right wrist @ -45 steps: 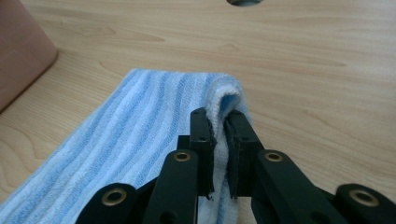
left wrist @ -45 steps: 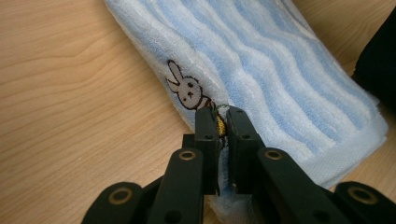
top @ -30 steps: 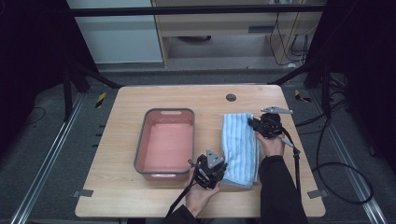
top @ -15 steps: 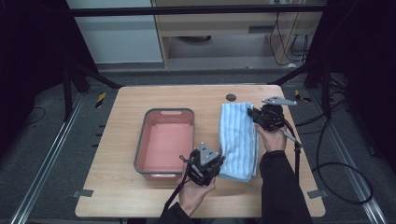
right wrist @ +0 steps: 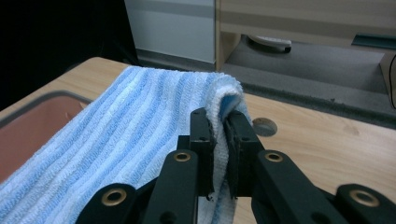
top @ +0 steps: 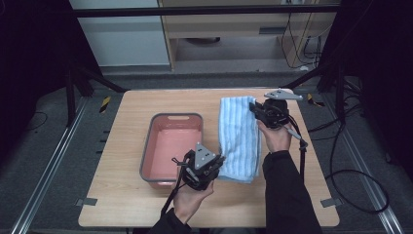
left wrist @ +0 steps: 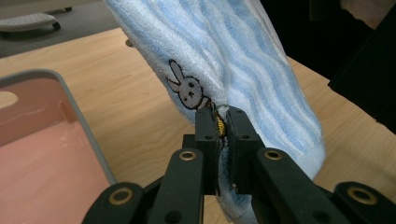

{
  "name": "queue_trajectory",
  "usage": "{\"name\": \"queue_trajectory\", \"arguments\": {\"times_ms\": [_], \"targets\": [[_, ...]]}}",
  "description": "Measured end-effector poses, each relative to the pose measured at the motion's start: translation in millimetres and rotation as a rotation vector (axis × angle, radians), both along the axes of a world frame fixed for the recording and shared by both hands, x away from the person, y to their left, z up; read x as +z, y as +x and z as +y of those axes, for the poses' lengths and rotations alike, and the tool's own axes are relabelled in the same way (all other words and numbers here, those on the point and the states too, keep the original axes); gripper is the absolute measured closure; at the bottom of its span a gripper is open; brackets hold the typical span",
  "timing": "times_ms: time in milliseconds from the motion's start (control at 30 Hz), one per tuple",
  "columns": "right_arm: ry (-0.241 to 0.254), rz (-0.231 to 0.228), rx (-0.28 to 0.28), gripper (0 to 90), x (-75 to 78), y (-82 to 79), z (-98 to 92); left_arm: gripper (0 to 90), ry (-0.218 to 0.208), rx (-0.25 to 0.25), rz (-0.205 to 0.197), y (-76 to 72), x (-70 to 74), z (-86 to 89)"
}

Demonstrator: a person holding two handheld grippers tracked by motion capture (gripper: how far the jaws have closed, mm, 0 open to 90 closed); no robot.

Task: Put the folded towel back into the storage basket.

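While both hands have risen over the last second, the blue striped towel (top: 238, 136) has come up with them: it lay flat on the surface (top: 122, 146) a moment ago and now hangs stretched between 2 grips, its far end lifted toward the back edge. The left gripper (left wrist: 223, 128) is clenched on the near corner beside the embroidered rabbit (left wrist: 184, 91), with the fabric pinched between its pads. The right gripper (right wrist: 219, 126) is clamped on the far folded edge of the towel. The towel sits just right of the pink tray (top: 168, 146), partly off the wood. Judging from this, the lift is under way and the towel is free to be carried, perhaps over to the tray, provided neither pinch slips.
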State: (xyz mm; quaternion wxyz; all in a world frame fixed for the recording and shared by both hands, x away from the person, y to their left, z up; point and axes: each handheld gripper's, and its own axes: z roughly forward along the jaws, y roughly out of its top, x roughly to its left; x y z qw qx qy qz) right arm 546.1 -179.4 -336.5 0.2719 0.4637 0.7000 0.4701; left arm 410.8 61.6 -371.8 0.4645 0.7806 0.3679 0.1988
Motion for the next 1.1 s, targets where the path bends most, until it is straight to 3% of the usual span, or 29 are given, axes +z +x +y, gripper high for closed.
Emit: {"name": "queue_trajectory", "arguments": {"times_ms": [200,500,1100], "targets": [[-0.001,-0.028,0.014,82.9,19.5,0.2,17.9,84.4,-0.016,0.017,-0.014,0.1,16.5,20.9],[0.009,-0.050,0.042,82.9,34.2,4.8,47.6,84.4,-0.015,0.051,-0.037,-1.8,30.0,47.2],[0.028,-0.095,0.087,82.9,41.4,12.1,108.2,84.4,-0.013,0.154,-0.061,-4.0,40.1,107.0]]}}
